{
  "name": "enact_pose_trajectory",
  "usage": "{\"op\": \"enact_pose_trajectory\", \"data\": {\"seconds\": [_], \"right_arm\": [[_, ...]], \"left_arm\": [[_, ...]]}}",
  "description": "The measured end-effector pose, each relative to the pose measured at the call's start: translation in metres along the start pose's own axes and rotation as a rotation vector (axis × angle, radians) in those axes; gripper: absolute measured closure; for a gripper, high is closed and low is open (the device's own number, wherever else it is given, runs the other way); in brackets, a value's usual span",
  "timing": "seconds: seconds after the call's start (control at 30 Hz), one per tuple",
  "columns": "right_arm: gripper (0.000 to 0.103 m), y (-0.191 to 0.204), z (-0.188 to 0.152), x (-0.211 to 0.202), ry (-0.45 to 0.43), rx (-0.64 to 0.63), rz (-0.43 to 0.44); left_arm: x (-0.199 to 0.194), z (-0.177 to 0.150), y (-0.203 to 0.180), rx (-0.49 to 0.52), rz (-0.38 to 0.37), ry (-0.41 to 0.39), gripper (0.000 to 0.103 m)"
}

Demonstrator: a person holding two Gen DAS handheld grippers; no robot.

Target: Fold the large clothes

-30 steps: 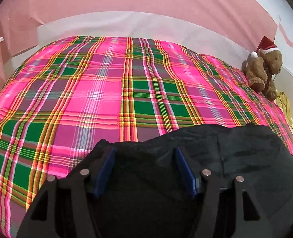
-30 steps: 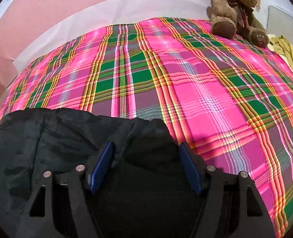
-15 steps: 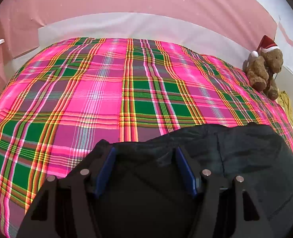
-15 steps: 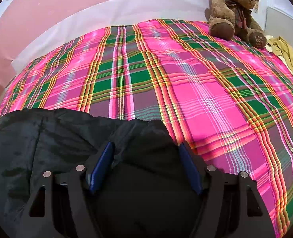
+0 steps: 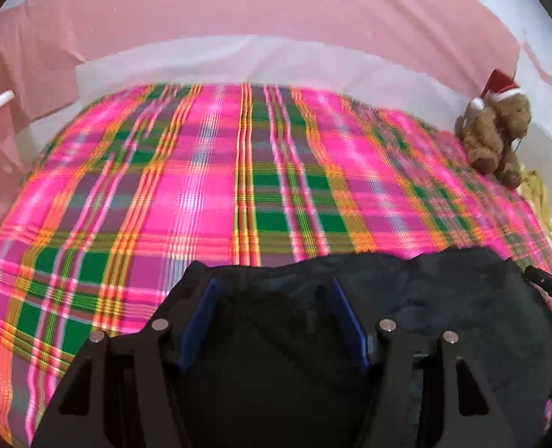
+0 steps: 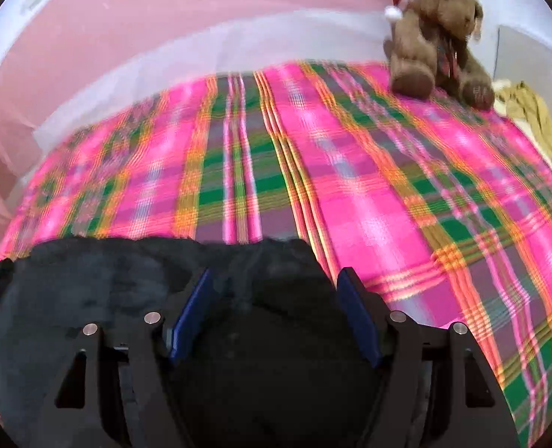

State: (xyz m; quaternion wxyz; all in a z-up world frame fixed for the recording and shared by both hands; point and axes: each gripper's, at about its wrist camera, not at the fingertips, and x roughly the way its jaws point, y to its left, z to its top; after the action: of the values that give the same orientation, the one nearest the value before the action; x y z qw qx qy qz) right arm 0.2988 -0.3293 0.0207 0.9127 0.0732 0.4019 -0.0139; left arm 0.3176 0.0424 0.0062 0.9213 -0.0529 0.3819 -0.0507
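- Left wrist view: our left gripper [image 5: 272, 311] had its blue pads [image 5: 197, 317] spread wide, with the dark garment [image 5: 443, 298] bunched between and under them. We couldn't tell whether the pads actually pinched cloth; the fabric filled the gap but hid the contact.
- Right wrist view: same story for the right gripper [image 6: 276, 298]. Its pads [image 6: 192, 308] stood wide apart, a dark mound of garment [image 6: 89, 291] sat between them, and a real pinch was not visible.
- Garment location: near edge of the bed, lying on the pink-green plaid sheet [image 5: 208, 194], directly under both tools. Far part of the sheet was bare.
- Orientation: the visible band of garment ran side to side, from one gripper to the other, so we judged its long axis as crosswise to both cameras. Collar, hem and sleeves were not distinguishable, so which end was which: unknown.
- Step in hand, our read: carrying the near edge forward over the bed for a fold.
- To do it well: keep both grippers level and moving at the same rate, so the edge stays straight and taut.
- Both frames were motion-blurred, so easing off before set-down looked wise.
- Keep clear of the teddy bear in a Santa hat [image 6: 438, 33] at the far right corner.
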Motion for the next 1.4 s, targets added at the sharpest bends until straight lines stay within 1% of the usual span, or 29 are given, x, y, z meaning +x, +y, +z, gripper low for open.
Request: {"op": "enact_pose_trajectory", "data": {"seconds": [0.03, 0.1, 0.17, 0.2, 0.3, 0.37, 0.4, 0.47, 0.53, 0.67, 0.87, 1.2, 1.3, 1.4], "right_arm": [[0.035, 0.002, 0.003, -0.008, -0.016, -0.002, 0.009], [0.035, 0.006, 0.008, -0.023, -0.052, -0.010, 0.035], [0.035, 0.010, 0.011, -0.028, -0.067, -0.019, 0.046], [0.035, 0.010, 0.011, -0.028, -0.065, -0.019, 0.048], [0.035, 0.009, 0.007, -0.021, -0.045, -0.011, 0.044], [0.035, 0.006, 0.003, -0.013, -0.023, -0.015, 0.033], [0.035, 0.006, 0.000, -0.011, -0.015, -0.017, 0.028], [0.035, 0.002, -0.005, 0.004, 0.019, -0.019, 0.017], [0.035, -0.001, -0.010, 0.018, 0.051, -0.006, 0.021], [0.035, -0.001, -0.016, 0.040, 0.069, 0.011, 0.013], [0.033, -0.005, -0.021, 0.055, 0.077, 0.031, 0.011], [0.033, -0.002, -0.026, 0.059, 0.052, 0.021, -0.032], [0.033, 0.001, -0.026, 0.060, 0.051, 0.014, -0.050], [0.033, -0.003, -0.021, 0.058, 0.068, 0.027, -0.030]], "left_arm": [[-0.010, 0.004, -0.004, -0.003, -0.007, -0.016, 0.039], [-0.028, 0.010, -0.018, 0.003, -0.053, -0.053, 0.039], [-0.039, 0.014, -0.045, 0.046, -0.098, -0.080, 0.039], [-0.039, 0.014, -0.059, 0.069, -0.124, -0.080, 0.039], [-0.025, 0.011, -0.100, 0.117, -0.193, -0.047, 0.039], [-0.003, 0.007, -0.119, 0.130, -0.213, 0.000, 0.039], [0.009, 0.005, -0.126, 0.137, -0.206, 0.026, 0.039], [0.031, -0.002, -0.132, 0.156, -0.180, 0.067, 0.039], [0.047, -0.008, -0.131, 0.144, -0.170, 0.093, 0.039], [0.059, -0.014, -0.134, 0.147, -0.166, 0.096, 0.039], [0.067, -0.024, -0.143, 0.171, -0.130, 0.087, 0.039], [0.076, -0.028, -0.138, 0.155, -0.146, 0.080, 0.039], [0.077, -0.027, -0.140, 0.159, -0.139, 0.085, 0.039], [0.076, -0.023, -0.139, 0.153, -0.140, 0.106, 0.039]]}}
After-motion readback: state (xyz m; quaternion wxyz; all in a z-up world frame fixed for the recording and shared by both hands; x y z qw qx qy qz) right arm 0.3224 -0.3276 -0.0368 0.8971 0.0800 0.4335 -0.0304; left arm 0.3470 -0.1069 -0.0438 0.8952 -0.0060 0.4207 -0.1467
